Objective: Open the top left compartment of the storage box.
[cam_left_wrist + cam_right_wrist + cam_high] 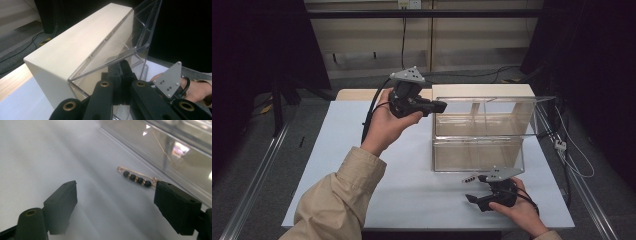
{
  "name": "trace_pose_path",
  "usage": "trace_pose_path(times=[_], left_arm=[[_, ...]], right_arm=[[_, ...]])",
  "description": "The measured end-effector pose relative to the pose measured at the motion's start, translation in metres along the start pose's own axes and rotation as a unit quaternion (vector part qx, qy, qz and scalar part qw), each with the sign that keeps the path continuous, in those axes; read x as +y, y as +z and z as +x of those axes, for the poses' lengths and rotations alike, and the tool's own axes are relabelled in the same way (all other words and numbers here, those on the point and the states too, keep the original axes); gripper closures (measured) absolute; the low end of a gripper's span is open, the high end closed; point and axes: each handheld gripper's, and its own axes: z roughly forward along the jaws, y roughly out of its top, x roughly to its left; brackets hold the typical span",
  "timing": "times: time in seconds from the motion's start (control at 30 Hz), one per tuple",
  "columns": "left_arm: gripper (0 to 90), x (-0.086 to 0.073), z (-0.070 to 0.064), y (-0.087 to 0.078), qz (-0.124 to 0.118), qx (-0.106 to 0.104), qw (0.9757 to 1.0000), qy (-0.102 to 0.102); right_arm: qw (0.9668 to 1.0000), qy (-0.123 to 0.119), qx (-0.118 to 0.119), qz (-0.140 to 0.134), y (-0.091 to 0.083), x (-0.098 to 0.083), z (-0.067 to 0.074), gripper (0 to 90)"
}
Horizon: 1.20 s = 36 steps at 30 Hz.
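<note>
Here we hold the left gripper (122,82) with its jaws closed tight on the raised edge of the clear lid (125,47) of the display box (482,132). The lid stands tilted up from the box's cream back wall (72,52), and in the high view the left gripper (439,106) meets it at the box's upper left corner.

Our right gripper (115,205) is low over the white surface (37,152), its jaws spread wide with nothing between them. Just ahead of them lies the bead pin (137,178), a thin gold pin strung with four dark beads, flat on the surface and close along the clear front wall of the box. Its far end sits right by the tip of one jaw; we cannot tell whether they touch. In the high view the right gripper (472,192) is near the front edge of the surface, with the pin (469,178) between it and the box.

To the left of the right gripper the surface (362,150) lies open; to its other side the box wall hems it in.

The box's clear walls throw back reflections, so its inside is hard to read; we make out compartment dividers, but no contents.
</note>
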Motion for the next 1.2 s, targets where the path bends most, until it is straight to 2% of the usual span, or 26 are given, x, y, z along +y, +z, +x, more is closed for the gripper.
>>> trace_pose_path(times=[0.3, 0.5, 0.6, 0.67, 0.77, 0.8, 0.87, 0.93, 1.03, 1.13, 1.2], left_arm=[[90.0, -0.001, 0.002, -0.001, -0.001, 0.0, 1.0, 0.0], [90.0, -0.001, 0.002, -0.001, 0.0, 0.0, 1.0, -0.001], [90.0, -0.001, 0.003, -0.001, 0.0, 0.0, 1.0, 0.0], [90.0, -0.001, 0.003, -0.002, 0.001, 0.0, 1.0, -0.001], [90.0, -0.001, 0.003, -0.002, 0.001, -0.001, 1.0, -0.001], [90.0, -0.001, 0.003, -0.002, 0.001, -0.001, 1.0, -0.001], [90.0, -0.001, 0.003, -0.002, 0.003, -0.001, 1.0, 0.0], [90.0, -0.002, 0.003, -0.001, 0.002, -0.001, 1.0, 0.0], [90.0, -0.001, 0.003, -0.001, 0.004, 0.0, 1.0, 0.0], [90.0, -0.002, 0.003, -0.002, 0.002, 0.0, 1.0, -0.001], [90.0, -0.002, 0.003, -0.002, 0.003, 0.001, 1.0, -0.001]], right_arm=[[0.9987, -0.043, 0.026, 0.004, 0.018, 0.014, 0.015, 24.9], [0.9983, -0.046, 0.036, -0.002, 0.024, 0.019, 0.021, 27.4], [0.997, -0.067, 0.04, -0.001, 0.028, 0.024, 0.025, 33.0], [0.9968, -0.066, 0.044, -0.002, 0.033, 0.026, 0.026, 37.4], [0.996, -0.082, 0.033, 0.01, 0.039, 0.027, 0.024, 43.0], [0.9964, -0.077, 0.035, 0.005, 0.038, 0.027, 0.023, 46.9], [0.997, -0.073, 0.024, 0.003, 0.037, 0.028, 0.021, 54.1], [0.9979, -0.057, 0.029, -0.007, 0.035, 0.028, 0.019, 58.9], [0.998, -0.062, 0.012, -0.006, 0.035, 0.028, 0.02, 63.5], [0.9985, -0.051, 0.0, -0.021, 0.032, 0.028, 0.016, 78.5], [0.9986, -0.036, -0.019, -0.033, 0.028, 0.027, 0.012, 88.7]])
